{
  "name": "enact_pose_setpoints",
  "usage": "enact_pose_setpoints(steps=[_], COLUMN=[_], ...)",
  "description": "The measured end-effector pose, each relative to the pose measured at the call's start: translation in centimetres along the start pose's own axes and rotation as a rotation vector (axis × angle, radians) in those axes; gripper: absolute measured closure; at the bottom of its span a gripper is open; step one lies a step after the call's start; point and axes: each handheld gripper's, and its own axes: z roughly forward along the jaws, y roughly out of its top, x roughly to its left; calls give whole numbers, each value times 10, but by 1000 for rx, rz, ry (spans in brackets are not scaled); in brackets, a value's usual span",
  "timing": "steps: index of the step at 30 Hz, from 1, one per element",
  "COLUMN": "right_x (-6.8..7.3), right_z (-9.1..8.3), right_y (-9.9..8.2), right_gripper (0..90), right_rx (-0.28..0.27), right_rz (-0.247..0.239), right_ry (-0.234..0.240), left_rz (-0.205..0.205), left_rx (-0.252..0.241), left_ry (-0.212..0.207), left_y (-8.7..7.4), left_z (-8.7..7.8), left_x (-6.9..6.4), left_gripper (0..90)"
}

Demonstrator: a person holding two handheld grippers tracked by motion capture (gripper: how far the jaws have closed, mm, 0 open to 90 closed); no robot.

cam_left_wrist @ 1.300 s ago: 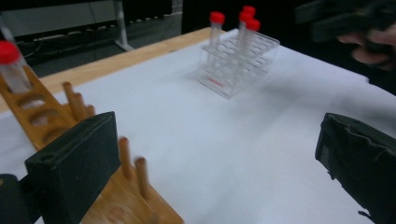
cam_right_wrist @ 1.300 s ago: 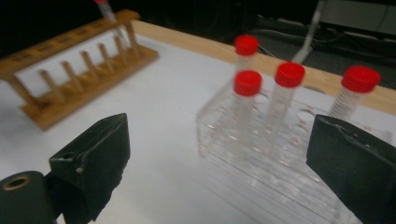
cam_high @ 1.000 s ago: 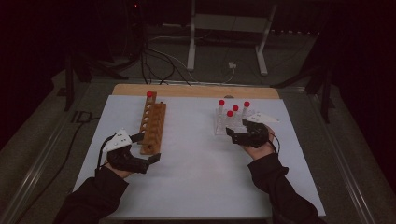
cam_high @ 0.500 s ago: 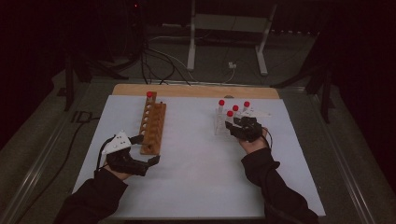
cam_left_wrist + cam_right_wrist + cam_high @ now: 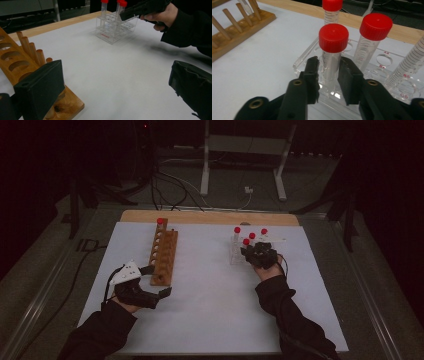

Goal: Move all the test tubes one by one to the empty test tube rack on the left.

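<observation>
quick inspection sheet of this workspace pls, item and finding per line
surface: white sheet over a wooden table
job's things: red-capped tubes upright in a clear rack; nearest tube sits between the right gripper's pads; one capped tube in the wooden rack
clutter: nothing seen
grippers: right gripper has just been closing, pads on the tube; left gripper open beside the wooden rack's near end
cables: a lead trails from the left gripper; more on the floor behind
surroundings: dark, metal stand legs behind

Right gripper [image 5: 329, 72] advanced to clear rack [image 5: 372, 75], jaws closing round red-capped tube [image 5: 332, 55] (nearest one)
</observation>
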Motion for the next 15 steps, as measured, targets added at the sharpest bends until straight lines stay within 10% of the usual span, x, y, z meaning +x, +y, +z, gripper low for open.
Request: enact_pose_setpoints(steps=[15], right_x=[4], right_z=[-6], right_y=[9], right_gripper=[748], right_rx=[-9], right_rz=[-38], right_ry=[-36], left_rz=[0], left_rx=[-4], left_ry=[-13], left_y=[2], left_z=[0], left_x=[-1], left_gripper=[7])
